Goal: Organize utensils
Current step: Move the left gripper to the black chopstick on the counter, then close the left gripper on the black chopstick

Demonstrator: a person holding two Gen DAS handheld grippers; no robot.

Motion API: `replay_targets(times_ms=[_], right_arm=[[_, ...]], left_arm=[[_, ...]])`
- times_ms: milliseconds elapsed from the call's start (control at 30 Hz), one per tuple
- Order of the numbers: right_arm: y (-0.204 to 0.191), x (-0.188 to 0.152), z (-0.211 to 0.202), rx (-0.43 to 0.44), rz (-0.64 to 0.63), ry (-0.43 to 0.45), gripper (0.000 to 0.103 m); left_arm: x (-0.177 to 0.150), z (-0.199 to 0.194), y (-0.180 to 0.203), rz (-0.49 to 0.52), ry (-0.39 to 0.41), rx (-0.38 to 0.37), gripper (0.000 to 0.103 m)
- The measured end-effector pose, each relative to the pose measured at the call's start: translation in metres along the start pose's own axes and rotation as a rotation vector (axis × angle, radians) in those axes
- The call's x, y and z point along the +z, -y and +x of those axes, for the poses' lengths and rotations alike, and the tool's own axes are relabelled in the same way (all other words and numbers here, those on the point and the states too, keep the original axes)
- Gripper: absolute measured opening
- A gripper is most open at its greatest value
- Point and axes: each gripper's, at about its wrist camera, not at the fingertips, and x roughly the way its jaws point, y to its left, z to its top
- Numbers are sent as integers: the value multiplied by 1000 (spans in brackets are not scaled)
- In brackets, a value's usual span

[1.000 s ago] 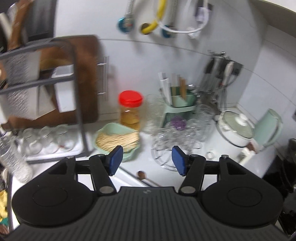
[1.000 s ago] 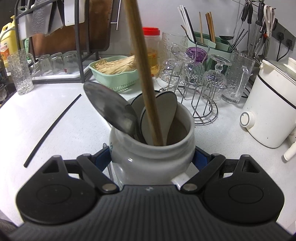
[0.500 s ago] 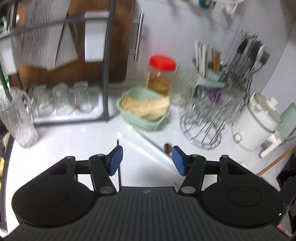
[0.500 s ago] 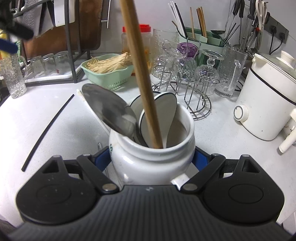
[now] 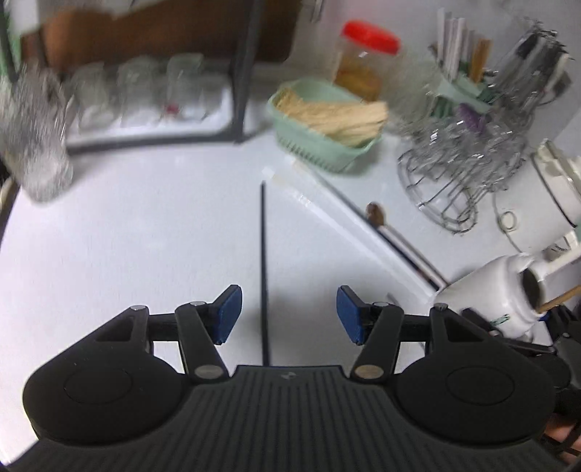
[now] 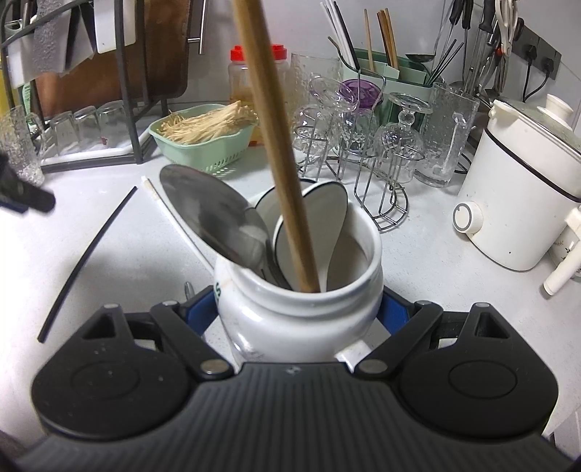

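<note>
Left gripper spread empty astride black chopstick for pickup, right gripper clamped steadying utensil crock.

A white speckled countertop runs back to a pale grey wall. A black metal dish rack stands at the back left with a brown cutting board propped in it. Wall sockets sit at the upper right, cords plugged in. Light is even and soft

A green basket sits beside a red-lidded jar.
</note>
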Motion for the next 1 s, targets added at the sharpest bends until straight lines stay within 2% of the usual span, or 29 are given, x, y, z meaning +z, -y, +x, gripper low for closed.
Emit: replay_targets(times_ms=[33, 167, 300, 433, 533, 667, 733, 1000], right_arm=[[0, 0, 0, 0, -2, 1, 92], [-1, 0, 0, 1, -7, 5, 92], [1, 0, 2, 0, -7, 11, 92], [1, 0, 2, 1, -9, 14, 92], [1, 0, 2, 5, -12, 17, 92], [1, 0, 2, 7, -19, 14, 92], [1, 0, 1, 8, -22, 17, 92], [2, -2, 1, 16, -30, 30, 92]], left_arm=[[-4, 5, -2, -2, -6, 3, 62], [-18, 20, -16, -58, -34, -3, 46], [-27, 27, -18, -74, -39, -9, 38], [-33, 32, -12, -13, -30, 57, 27], [-36, 37, -10, -1, -38, 62, 18], [-38, 39, -3, 41, -41, 76, 12], [-41, 43, 1, 73, -51, 78, 5], [-46, 44, 12, 102, -54, 124, 4]])
